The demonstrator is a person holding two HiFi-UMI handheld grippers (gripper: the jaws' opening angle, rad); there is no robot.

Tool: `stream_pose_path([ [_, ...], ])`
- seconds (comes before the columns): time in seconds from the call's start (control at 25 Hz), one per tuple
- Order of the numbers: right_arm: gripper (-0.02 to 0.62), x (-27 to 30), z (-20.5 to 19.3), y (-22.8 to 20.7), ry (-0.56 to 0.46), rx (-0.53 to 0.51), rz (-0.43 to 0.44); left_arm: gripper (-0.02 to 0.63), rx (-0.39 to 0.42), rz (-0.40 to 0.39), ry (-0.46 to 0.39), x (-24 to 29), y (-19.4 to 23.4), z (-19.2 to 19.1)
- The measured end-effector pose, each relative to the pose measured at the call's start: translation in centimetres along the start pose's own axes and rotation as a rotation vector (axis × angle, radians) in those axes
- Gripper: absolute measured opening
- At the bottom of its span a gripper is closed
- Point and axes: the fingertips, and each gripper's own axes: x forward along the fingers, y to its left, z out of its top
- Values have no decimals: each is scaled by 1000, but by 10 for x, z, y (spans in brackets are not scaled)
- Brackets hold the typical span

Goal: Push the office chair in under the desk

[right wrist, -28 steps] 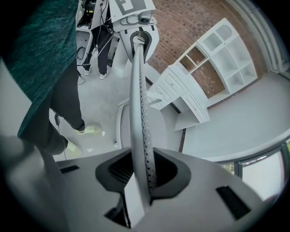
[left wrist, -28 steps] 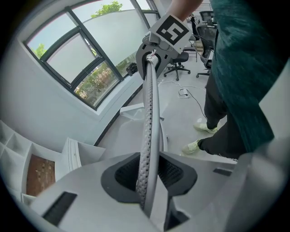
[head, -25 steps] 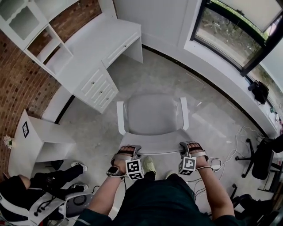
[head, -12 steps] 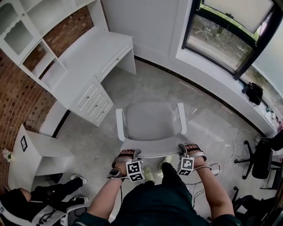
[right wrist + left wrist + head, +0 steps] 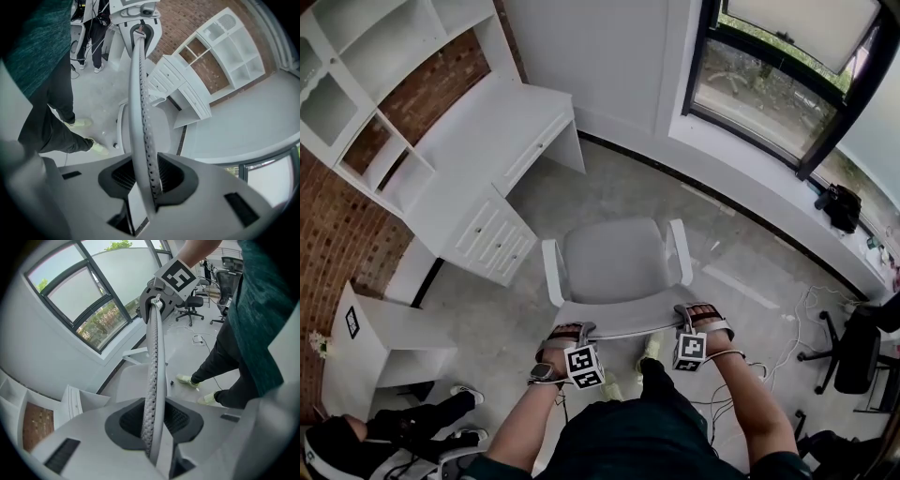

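A grey office chair (image 5: 614,253) stands on the floor, its seat facing the white desk (image 5: 502,141) at the upper left, with bare floor between them. My left gripper (image 5: 579,330) is shut on the left end of the backrest's top edge (image 5: 623,323), and its jaws have just been closing on that edge. My right gripper (image 5: 686,312) is shut on the right end. In the left gripper view the perforated backrest edge (image 5: 152,357) runs between the left gripper (image 5: 152,420) jaws. In the right gripper view the same backrest edge (image 5: 138,93) is pinched in the right gripper (image 5: 143,180).
The desk's drawer unit (image 5: 492,239) juts out left of the chair, with shelves (image 5: 356,103) above. A small white table (image 5: 380,337) and a seated person (image 5: 356,441) are at lower left. Cables (image 5: 787,328) and a black chair (image 5: 853,342) lie right, under the window ledge (image 5: 750,178).
The chair and both grippers on its backrest have moved forward towards the desk. The person's feet have stepped after it, and the desk shows closer in the head view.
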Motion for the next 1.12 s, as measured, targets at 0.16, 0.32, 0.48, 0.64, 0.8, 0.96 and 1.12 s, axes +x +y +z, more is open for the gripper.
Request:
stream_pose_path([
  [0.16, 97, 19, -14, -30, -15, -27, 6, 95, -32, 12, 23, 17, 22, 10],
  [0.32, 97, 38, -26, -61, -4, -96, 8, 94, -66, 26, 36, 27, 48, 18],
  [0.48, 97, 62, -31, -89, -67, -95, -4, 94, -95, 47, 66, 42, 73, 26],
  [0.64, 97, 77, -37, -117, -90, -137, 0, 95, -130, 63, 87, 53, 96, 32],
  [0.8, 97, 95, -43, -145, -110, -163, -5, 95, -153, 91, 105, 66, 120, 38],
  [0.96, 97, 113, -44, -169, -118, -184, 3, 95, -169, 105, 114, 77, 142, 39],
  [1.12, 97, 132, -47, -197, -118, -207, 2, 86, -176, 111, 113, 88, 165, 41],
])
